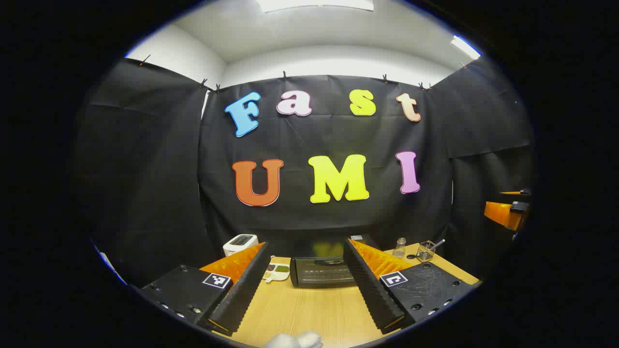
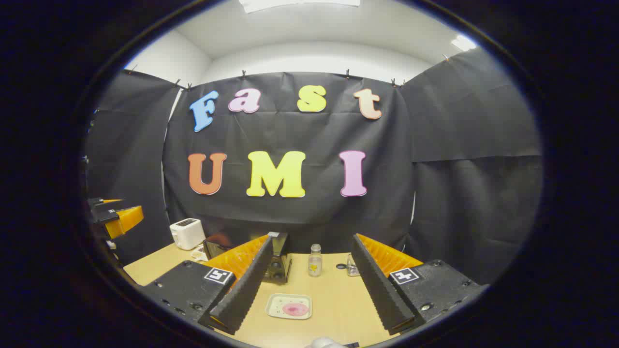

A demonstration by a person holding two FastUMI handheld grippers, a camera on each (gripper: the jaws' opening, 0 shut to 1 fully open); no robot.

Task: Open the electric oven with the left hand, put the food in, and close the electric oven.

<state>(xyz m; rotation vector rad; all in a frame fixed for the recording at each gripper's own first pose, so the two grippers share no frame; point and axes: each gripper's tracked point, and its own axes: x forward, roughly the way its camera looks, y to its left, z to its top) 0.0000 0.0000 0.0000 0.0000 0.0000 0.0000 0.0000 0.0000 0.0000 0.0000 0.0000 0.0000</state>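
While both grippers hover with jaws spread — left gripper (image 1: 309,290) facing the shut electric oven (image 1: 323,271) — tray (image 2: 289,306) holds pink food (image 2: 295,309), possibly meat; no legible labels.

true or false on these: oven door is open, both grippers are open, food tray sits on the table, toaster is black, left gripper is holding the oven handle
1. The oven door is open. False: it is closed.
2. The left gripper and right gripper are open. True.
3. The tray with pink food lies on the table. True.
4. The toaster is black. False: it is white.
5. The left gripper holds the oven handle. False: its fingers are apart, short of the oven, touching nothing.
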